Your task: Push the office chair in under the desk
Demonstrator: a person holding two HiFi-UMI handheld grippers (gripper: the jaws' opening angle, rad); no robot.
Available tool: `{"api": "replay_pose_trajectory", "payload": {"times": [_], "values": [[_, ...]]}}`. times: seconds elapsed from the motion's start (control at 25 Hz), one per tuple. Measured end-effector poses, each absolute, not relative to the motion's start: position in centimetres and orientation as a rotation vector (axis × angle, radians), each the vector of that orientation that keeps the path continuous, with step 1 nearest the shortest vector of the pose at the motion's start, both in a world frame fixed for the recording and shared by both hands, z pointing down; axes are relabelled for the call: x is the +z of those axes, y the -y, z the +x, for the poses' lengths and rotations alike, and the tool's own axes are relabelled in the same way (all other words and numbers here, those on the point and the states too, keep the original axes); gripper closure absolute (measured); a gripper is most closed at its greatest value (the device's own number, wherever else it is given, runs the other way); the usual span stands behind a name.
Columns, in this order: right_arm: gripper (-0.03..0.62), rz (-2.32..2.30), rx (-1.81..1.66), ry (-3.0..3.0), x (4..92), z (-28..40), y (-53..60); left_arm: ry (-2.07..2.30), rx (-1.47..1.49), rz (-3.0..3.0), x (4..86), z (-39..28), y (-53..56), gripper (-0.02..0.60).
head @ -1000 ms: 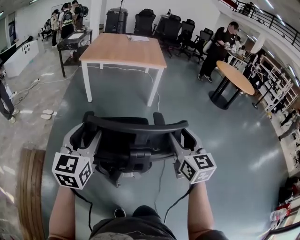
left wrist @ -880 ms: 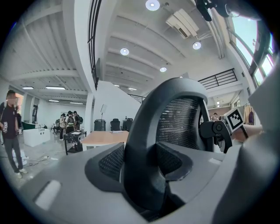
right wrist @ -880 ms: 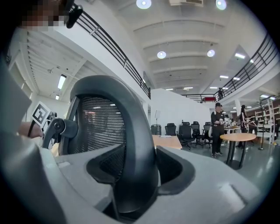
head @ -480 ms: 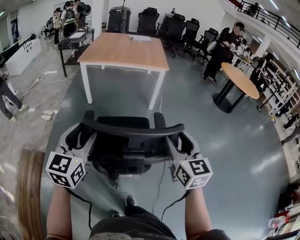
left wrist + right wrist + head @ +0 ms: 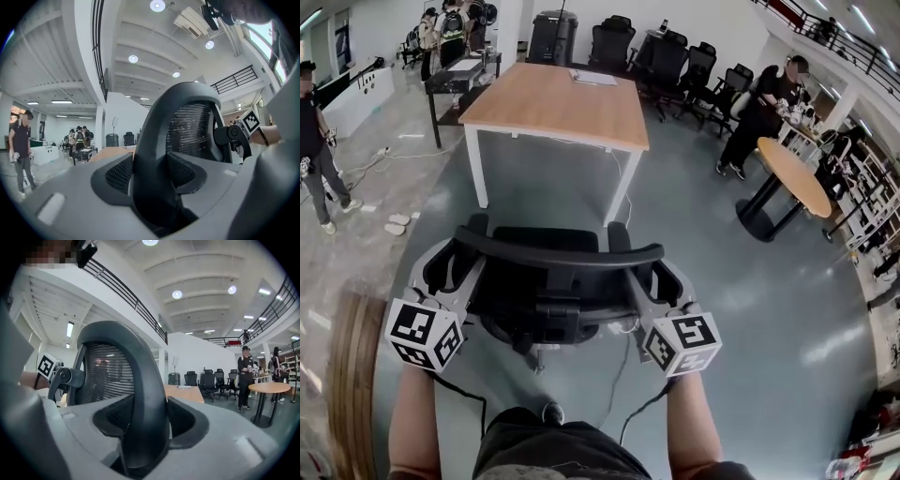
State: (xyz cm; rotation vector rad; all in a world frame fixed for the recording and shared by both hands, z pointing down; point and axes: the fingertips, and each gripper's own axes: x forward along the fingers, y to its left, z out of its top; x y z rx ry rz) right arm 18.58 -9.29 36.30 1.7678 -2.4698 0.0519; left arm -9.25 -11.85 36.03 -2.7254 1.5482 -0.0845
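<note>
A black mesh office chair (image 5: 553,300) stands in the middle of the grey floor in the head view, its back toward me. My left gripper (image 5: 450,269) is shut on the left end of the backrest's curved frame (image 5: 192,136). My right gripper (image 5: 662,278) is shut on the right end of that frame (image 5: 110,376). In each gripper view the black frame fills the gap between the jaws of the left gripper (image 5: 150,187) and of the right gripper (image 5: 145,427). The desk (image 5: 558,98), a wooden top on white legs, stands ahead of the chair across a stretch of floor.
A round wooden table (image 5: 792,173) on a black pedestal stands at the right, with a person (image 5: 764,108) beside it. Several black chairs (image 5: 675,61) line the back wall. A dark side table (image 5: 464,75) stands behind the desk at left, and another person (image 5: 314,141) stands at far left. A cable (image 5: 614,187) hangs from the desk.
The chair has rolled a little toward the desk with both grippers still on its backrest. The person at the far left has moved further into view.
</note>
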Motion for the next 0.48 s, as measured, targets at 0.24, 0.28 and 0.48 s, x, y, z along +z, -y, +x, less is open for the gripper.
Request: {"api": "replay_pose_trajectory", "payload": {"times": [0.24,0.28,0.48], "values": [[0.382,1.744,0.062,2.498,36.1,18.4,13.6,-1.565,-0.099,-2.748,36.0,-9.4,15.8,0.337],[0.382,1.737,0.069,2.504,36.1,18.3,14.5,-1.567,-0.102,-2.748,35.8,-9.6,16.6,0.338],[0.382,1.733,0.090,2.513,36.0,17.2,19.5,-1.564,-0.106,-2.743,35.5,-10.7,21.6,0.339]]}}
